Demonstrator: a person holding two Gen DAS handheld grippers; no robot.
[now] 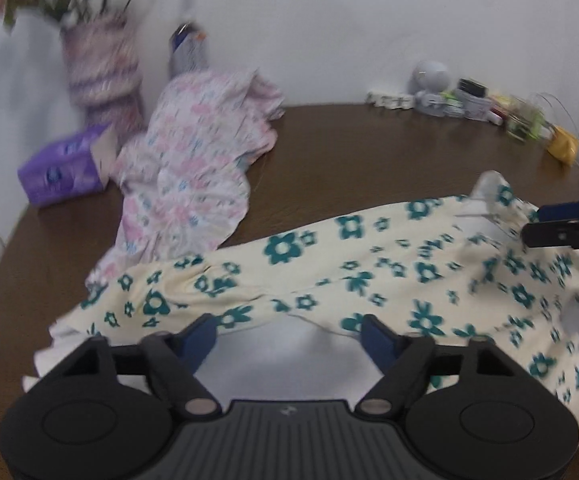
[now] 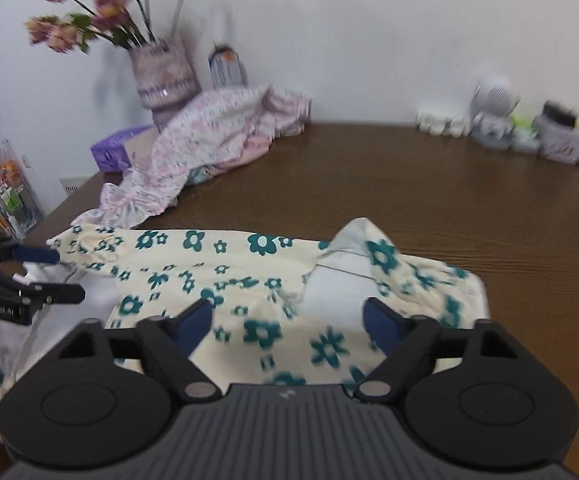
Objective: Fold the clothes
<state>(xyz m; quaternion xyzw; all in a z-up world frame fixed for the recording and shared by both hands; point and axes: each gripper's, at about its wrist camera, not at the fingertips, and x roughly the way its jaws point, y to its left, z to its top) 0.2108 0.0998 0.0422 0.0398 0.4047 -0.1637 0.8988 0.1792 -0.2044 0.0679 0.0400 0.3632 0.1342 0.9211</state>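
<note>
A cream garment with teal flowers (image 1: 369, 264) (image 2: 249, 280) lies stretched across the brown table, its white lining showing at the near edge. My left gripper (image 1: 289, 330) hovers open over its near edge, nothing between the fingers; in the right wrist view it shows at the far left (image 2: 49, 276). Over the garment's right part my right gripper (image 2: 287, 320) is open too, its blue pads spread wide; the left wrist view catches it at the right edge (image 1: 545, 222). A pink-patterned garment (image 1: 193, 168) (image 2: 209, 140) lies crumpled behind.
A patterned vase with flowers (image 2: 165, 76) and a purple tissue pack (image 1: 61, 172) stand at the back left by the wall. Small bottles, a white figure (image 2: 493, 112) and other items line the back right. Bare brown tabletop (image 2: 409, 184) spreads between.
</note>
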